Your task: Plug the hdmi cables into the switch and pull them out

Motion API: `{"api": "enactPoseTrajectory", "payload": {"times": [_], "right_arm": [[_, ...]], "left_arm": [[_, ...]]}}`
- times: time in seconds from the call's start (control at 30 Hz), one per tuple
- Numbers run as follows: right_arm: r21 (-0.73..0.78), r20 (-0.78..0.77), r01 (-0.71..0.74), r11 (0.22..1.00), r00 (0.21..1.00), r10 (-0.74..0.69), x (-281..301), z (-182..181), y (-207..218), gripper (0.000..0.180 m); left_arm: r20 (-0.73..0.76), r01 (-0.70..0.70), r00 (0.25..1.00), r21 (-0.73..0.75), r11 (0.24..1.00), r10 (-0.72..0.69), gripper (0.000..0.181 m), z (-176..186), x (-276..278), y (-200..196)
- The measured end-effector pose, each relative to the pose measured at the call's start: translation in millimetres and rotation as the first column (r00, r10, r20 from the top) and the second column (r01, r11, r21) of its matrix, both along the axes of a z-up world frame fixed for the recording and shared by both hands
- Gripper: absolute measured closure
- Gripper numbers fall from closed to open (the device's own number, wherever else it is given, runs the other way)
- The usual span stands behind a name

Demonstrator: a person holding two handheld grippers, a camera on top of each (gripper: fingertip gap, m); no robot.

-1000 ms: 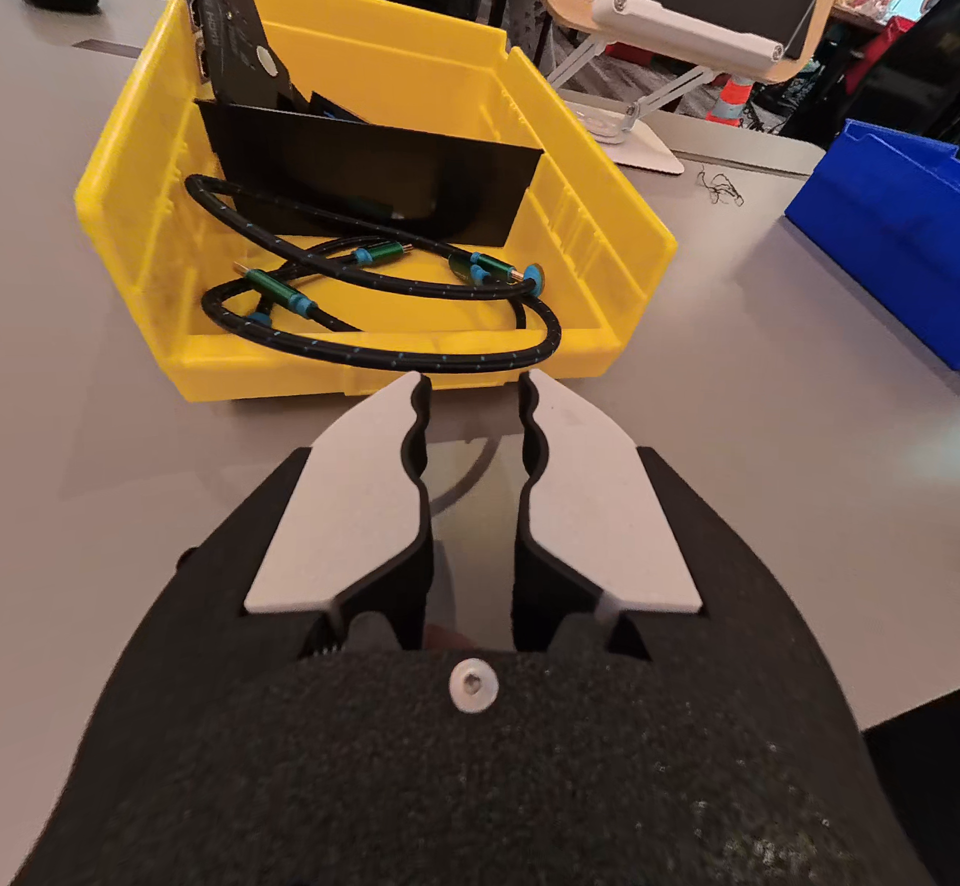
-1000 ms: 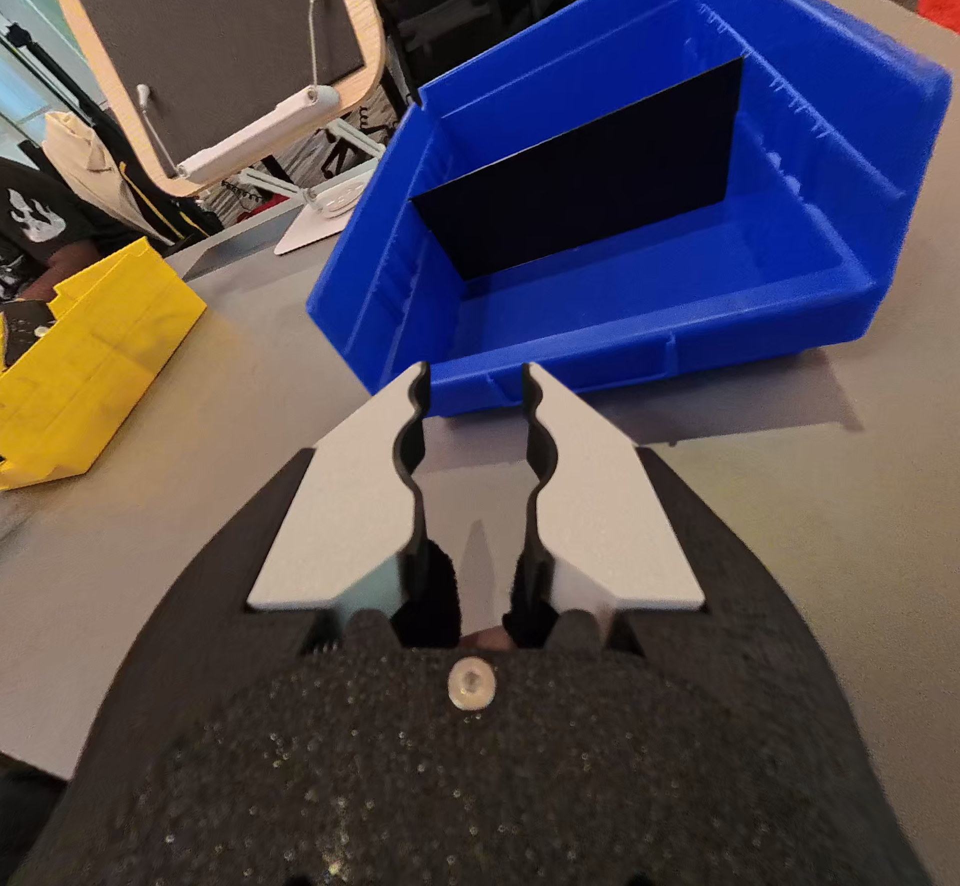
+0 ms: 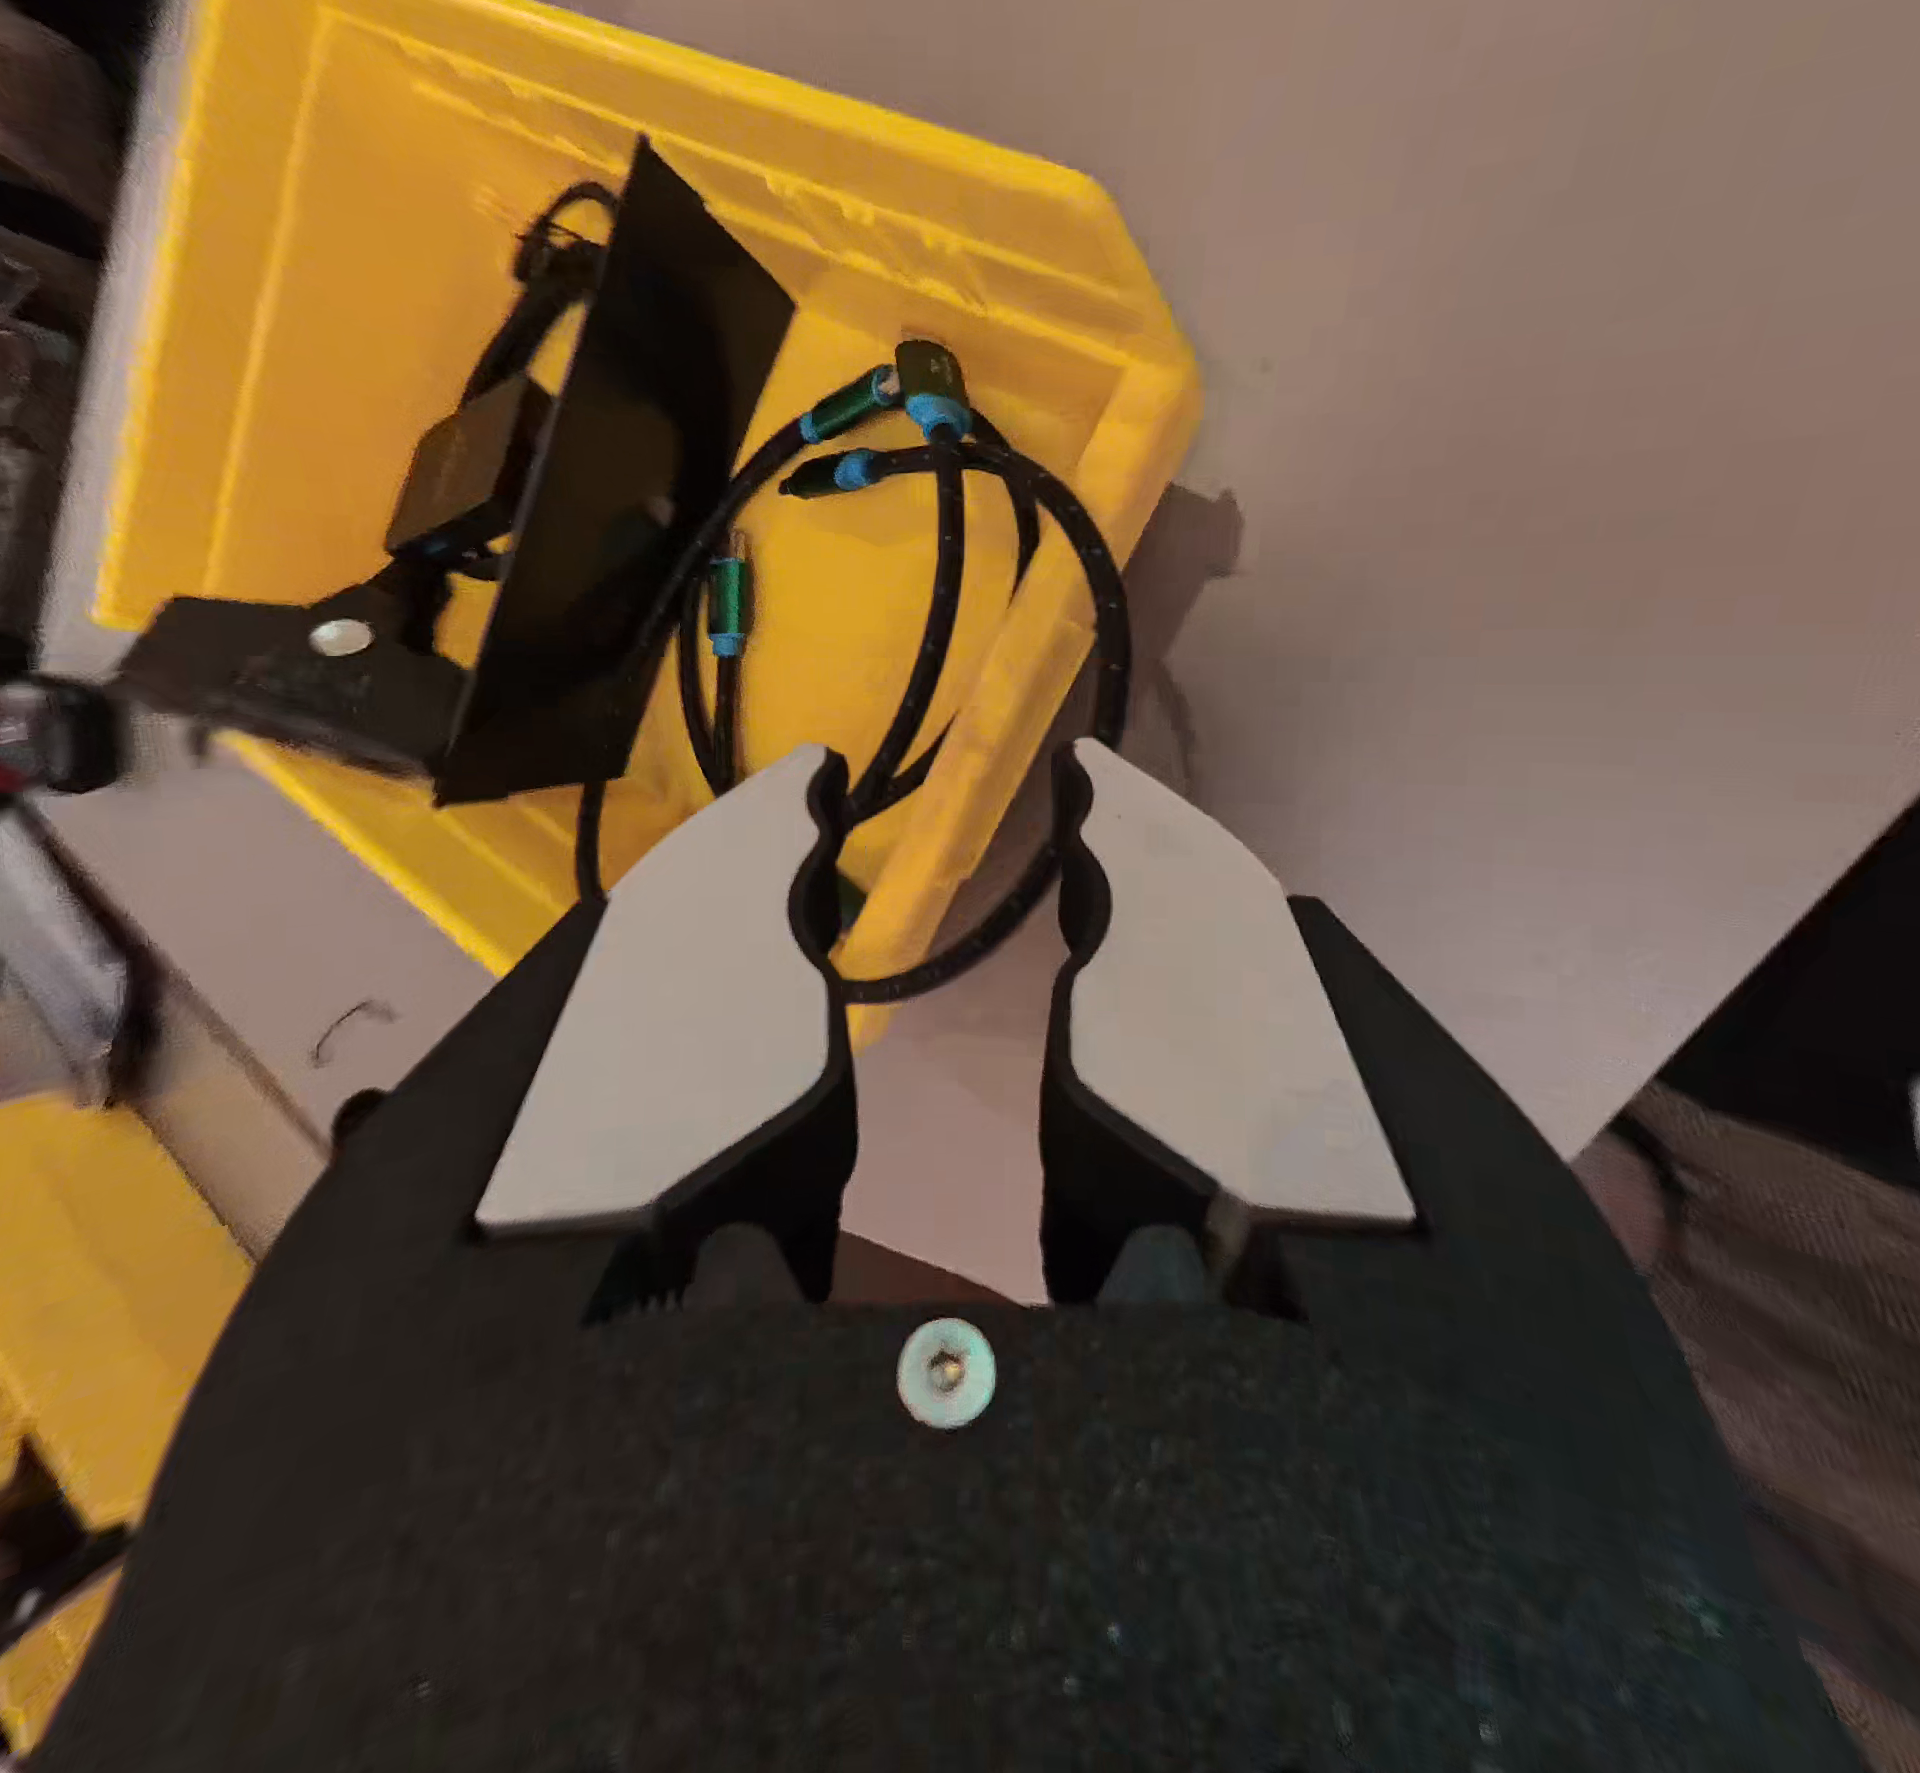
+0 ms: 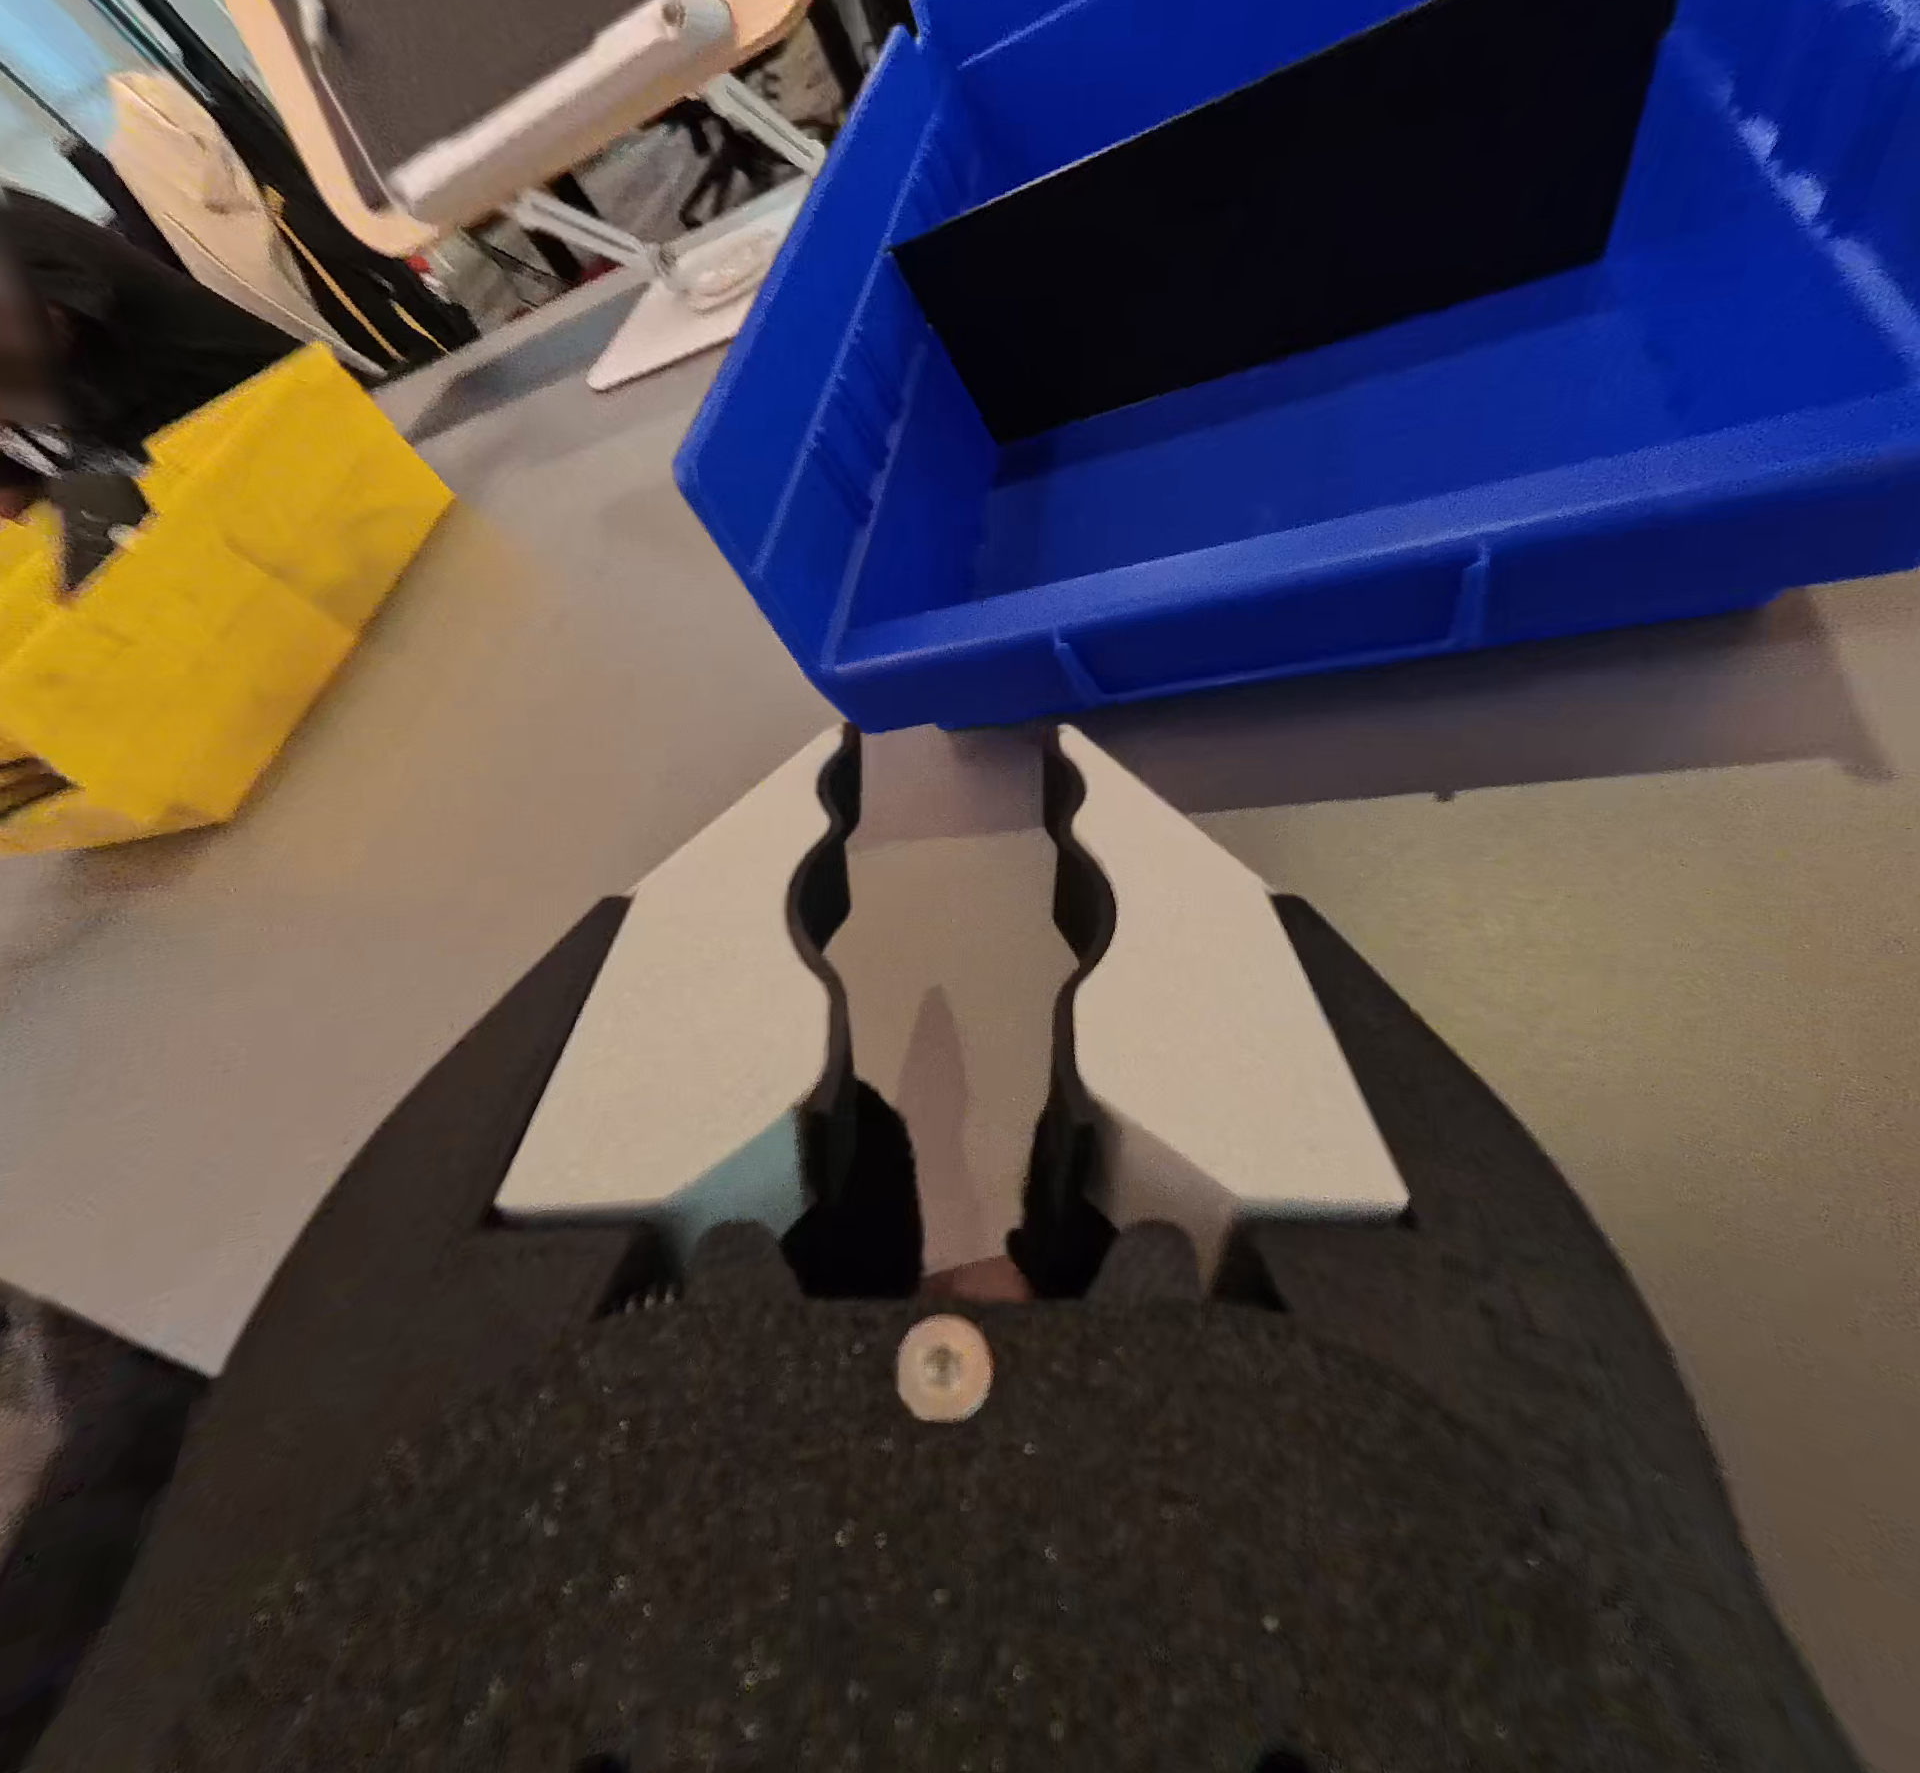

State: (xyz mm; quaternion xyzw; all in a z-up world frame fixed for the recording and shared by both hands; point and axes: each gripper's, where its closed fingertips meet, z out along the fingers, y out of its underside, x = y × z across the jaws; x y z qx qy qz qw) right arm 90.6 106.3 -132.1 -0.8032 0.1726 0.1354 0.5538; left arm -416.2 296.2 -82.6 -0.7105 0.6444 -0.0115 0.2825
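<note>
Left hand-held gripper (image 3: pixel 940 767) open above black braided HDMI cables (image 3: pixel 1107 622) looping over yellow plastic bin (image 3: pixel 343 196) at twelve o'clock; right hand-held gripper (image 4: pixel 951 747) open, empty. Likely snag: tangled loops dragging together.

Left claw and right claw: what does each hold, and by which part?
Nothing. The left claw is open above the yellow bin's cables; the right claw is open over bare table.

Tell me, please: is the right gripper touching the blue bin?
Apart. In the right wrist view, the open right gripper stops short of the blue bin; a strip of grey table and the bin's shadow show between them.
</note>
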Motion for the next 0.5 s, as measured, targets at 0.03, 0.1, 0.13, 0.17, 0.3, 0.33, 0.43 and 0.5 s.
{"api": "enactPoseTrajectory", "payload": {"times": [0.03,0.1,0.13,0.17,0.3,0.33,0.43,0.5], "right_arm": [[-0.004,0.058,0.004,1.000,0.998,-0.003,1,1,-1,0.145],[0.010,0.114,-0.006,1.000,0.994,0.004,-3,5,-1,0.145],[0.013,0.111,-0.014,1.000,0.994,0.012,-5,5,-1,0.145],[0.012,0.098,-0.018,1.000,0.995,0.017,-7,4,-1,0.145],[0.004,0.051,-0.003,1.000,0.999,0.003,-4,1,-3,0.145],[0.001,0.052,0.003,1.000,0.999,-0.003,-2,1,-4,0.145],[0.000,0.068,0.018,1.000,0.998,-0.018,2,1,-6,0.145],[0.001,0.070,0.018,1.000,0.997,-0.018,2,1,-5,0.145]], "left_arm": [[-0.029,0.022,0.999,-0.086,0.996,-0.025,0.143,-8,1,3],[-0.096,0.040,0.993,-0.226,0.973,-0.063,0.141,-26,0,9],[-0.128,0.044,0.989,-0.262,0.964,-0.080,0.141,-36,-1,13],[-0.158,0.048,0.983,-0.275,0.960,-0.094,0.144,-44,-2,18],[-0.135,0.052,0.987,-0.212,0.976,-0.082,0.172,-48,5,34],[-0.056,0.054,0.996,-0.160,0.986,-0.064,0.173,-38,13,37],[0.119,0.008,0.993,-0.033,0.999,-0.004,0.174,-5,19,40],[0.194,-0.043,0.981,0.061,0.997,0.030,0.174,20,17,36]]}}
